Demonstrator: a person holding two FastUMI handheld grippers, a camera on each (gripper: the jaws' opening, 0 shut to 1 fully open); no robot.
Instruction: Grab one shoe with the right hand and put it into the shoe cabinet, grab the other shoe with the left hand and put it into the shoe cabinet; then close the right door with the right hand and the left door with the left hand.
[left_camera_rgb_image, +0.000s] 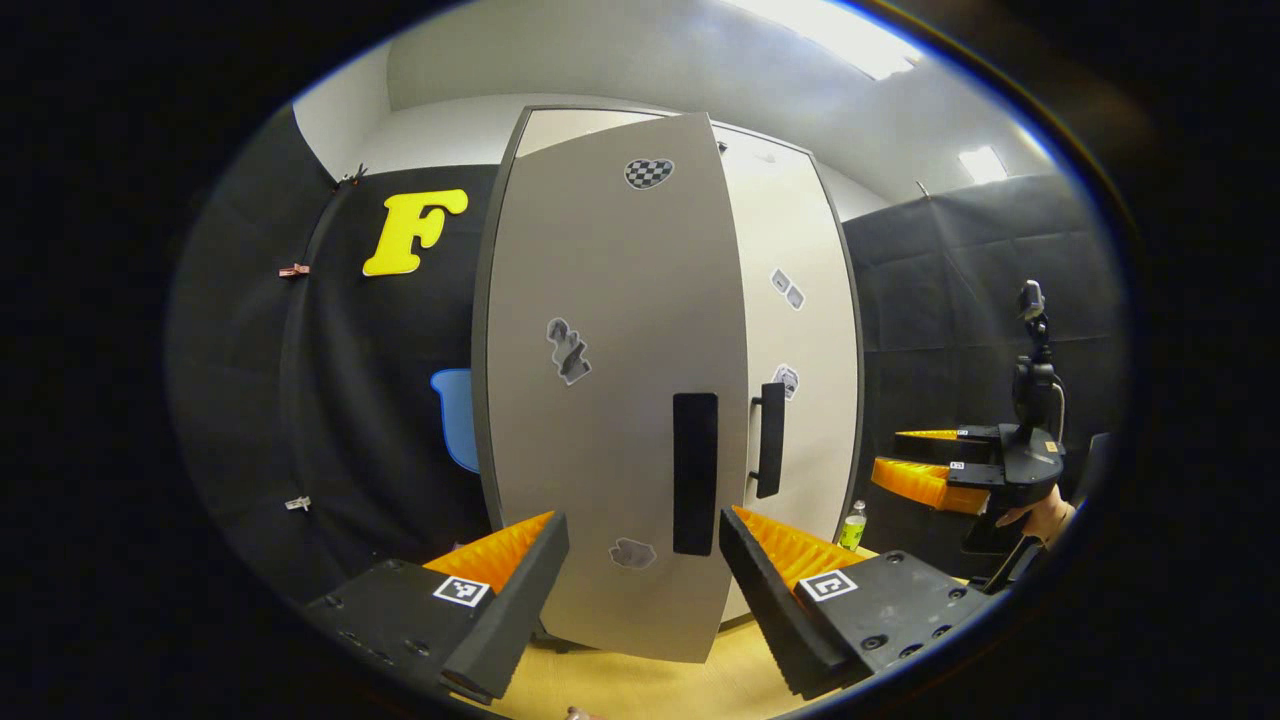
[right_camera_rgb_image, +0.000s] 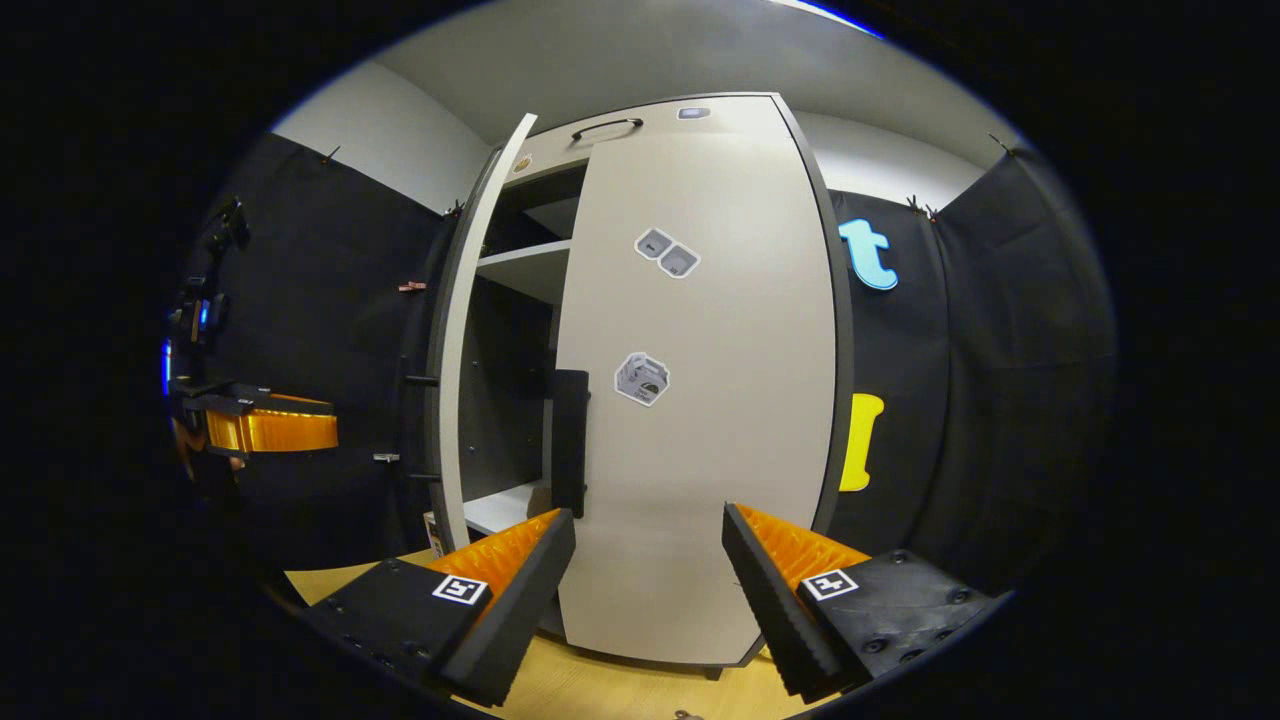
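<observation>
Inside the shoe cabinet (right_camera_rgb_image: 700, 400), bare shelves (right_camera_rgb_image: 525, 265); each hand-held gripper (left_camera_rgb_image: 640, 585) (right_camera_rgb_image: 645, 585) spread apart, empty.

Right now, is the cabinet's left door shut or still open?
Open. In the right gripper view the left door stands swung out, and dark shelves show in the gap beside the right door.

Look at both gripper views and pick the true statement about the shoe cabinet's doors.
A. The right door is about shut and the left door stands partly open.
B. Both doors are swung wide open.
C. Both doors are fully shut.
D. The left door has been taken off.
A: in the right gripper view the right door covers its side, while the left door stands ajar with shelves showing in the gap.
</observation>
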